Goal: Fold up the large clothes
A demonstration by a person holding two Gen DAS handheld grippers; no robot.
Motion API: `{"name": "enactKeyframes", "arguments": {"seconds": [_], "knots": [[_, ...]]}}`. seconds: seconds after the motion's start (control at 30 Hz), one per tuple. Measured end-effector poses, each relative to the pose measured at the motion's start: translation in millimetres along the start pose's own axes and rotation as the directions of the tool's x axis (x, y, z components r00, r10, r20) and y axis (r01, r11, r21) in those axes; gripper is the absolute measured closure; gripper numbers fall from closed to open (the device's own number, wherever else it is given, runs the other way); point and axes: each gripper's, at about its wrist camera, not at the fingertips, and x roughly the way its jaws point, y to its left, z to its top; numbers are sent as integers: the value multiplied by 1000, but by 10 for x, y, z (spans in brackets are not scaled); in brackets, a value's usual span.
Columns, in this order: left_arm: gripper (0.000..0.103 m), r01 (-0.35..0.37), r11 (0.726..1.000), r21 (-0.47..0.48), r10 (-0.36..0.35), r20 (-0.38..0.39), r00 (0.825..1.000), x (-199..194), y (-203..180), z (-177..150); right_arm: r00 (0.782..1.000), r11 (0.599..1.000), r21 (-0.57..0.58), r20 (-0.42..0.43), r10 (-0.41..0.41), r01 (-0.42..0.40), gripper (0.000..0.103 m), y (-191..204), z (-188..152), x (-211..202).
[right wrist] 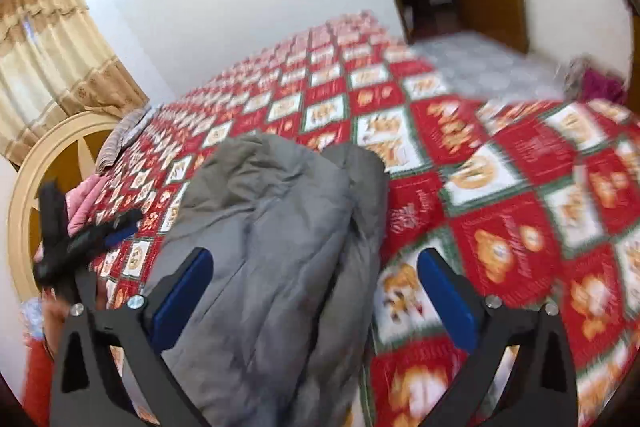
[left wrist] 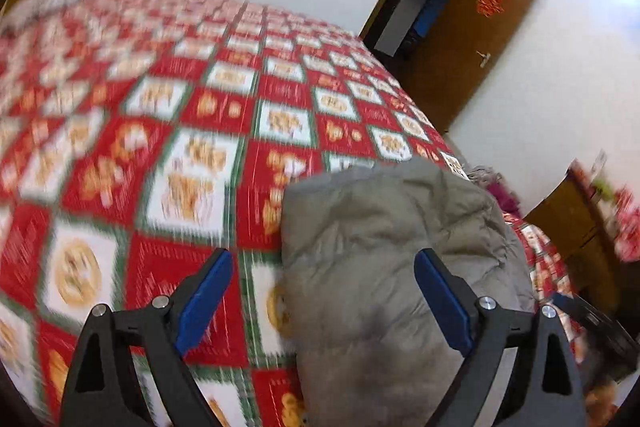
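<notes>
A grey padded jacket (left wrist: 384, 255) lies bundled on the red and white patterned bedspread (left wrist: 168, 131). My left gripper (left wrist: 324, 263) is open above the jacket's left edge, holding nothing. In the right wrist view the same jacket (right wrist: 276, 235) lies folded lengthwise on the bedspread (right wrist: 500, 195). My right gripper (right wrist: 316, 259) is open over the jacket's near part, empty. The left gripper (right wrist: 92, 235) shows as a dark blurred shape at the left of the right wrist view.
A brown door (left wrist: 468, 39) stands open at the far right. A wooden cabinet (left wrist: 576, 227) stands right of the bed. A pink garment (right wrist: 84, 203) lies near the cream headboard (right wrist: 44, 163). A curtain (right wrist: 52, 55) hangs at the left. Purple cloth (right wrist: 600, 87) lies at the bed's far corner.
</notes>
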Motion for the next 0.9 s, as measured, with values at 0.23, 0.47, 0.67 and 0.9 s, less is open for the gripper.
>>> {"name": "enactKeyframes", "arguments": {"seconds": [0.23, 0.47, 0.67, 0.9], "knots": [[11, 164, 961, -223, -181, -56, 982, 420, 233, -238, 991, 999, 1, -130, 37, -38, 2, -105, -154, 688], [10, 326, 935, -139, -342, -104, 934, 675, 28, -276, 980, 990, -103, -183, 76, -96, 0, 67, -297, 777], [10, 350, 936, -45, -353, -101, 930, 820, -84, -205, 973, 987, -6, -164, 160, -164, 0, -38, -258, 1016], [41, 404, 912, -67, -409, -68, 910, 756, 7, -182, 957, 973, 48, -173, 231, -227, 49, 100, -435, 840]]}}
